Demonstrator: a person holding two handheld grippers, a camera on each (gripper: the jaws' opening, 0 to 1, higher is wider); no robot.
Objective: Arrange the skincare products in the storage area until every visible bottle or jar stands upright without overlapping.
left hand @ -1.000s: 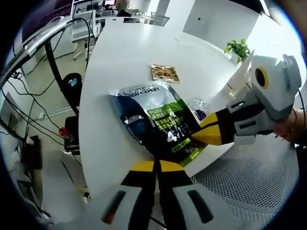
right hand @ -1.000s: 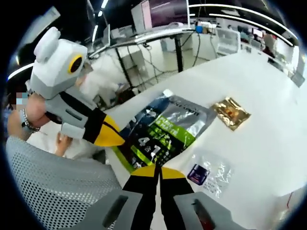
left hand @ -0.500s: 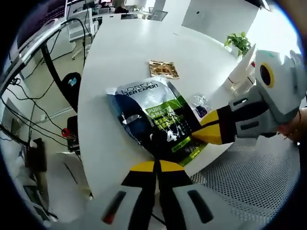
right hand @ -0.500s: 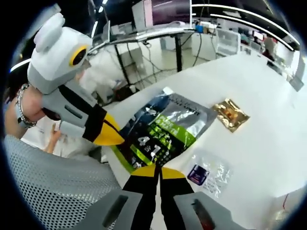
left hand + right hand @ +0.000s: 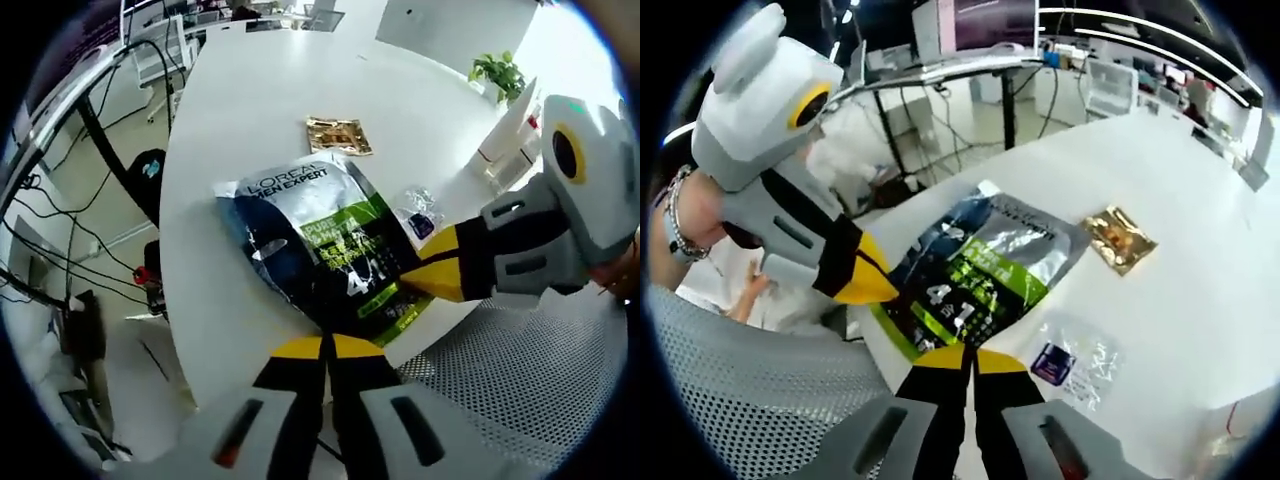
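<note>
The left gripper has its jaws pressed together at the near edge of the skincare pouch, though whether they pinch it cannot be told. The right gripper likewise has its jaws together at that pouch's edge. The pouch lies flat on the white counter, with a clear sachet beside it and a gold sachet farther off.

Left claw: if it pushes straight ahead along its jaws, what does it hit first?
Most likely the large black, silver and green foil pouch lying flat on the white round table; the shut left claw sits at its near edge. Depth unclear.
</note>
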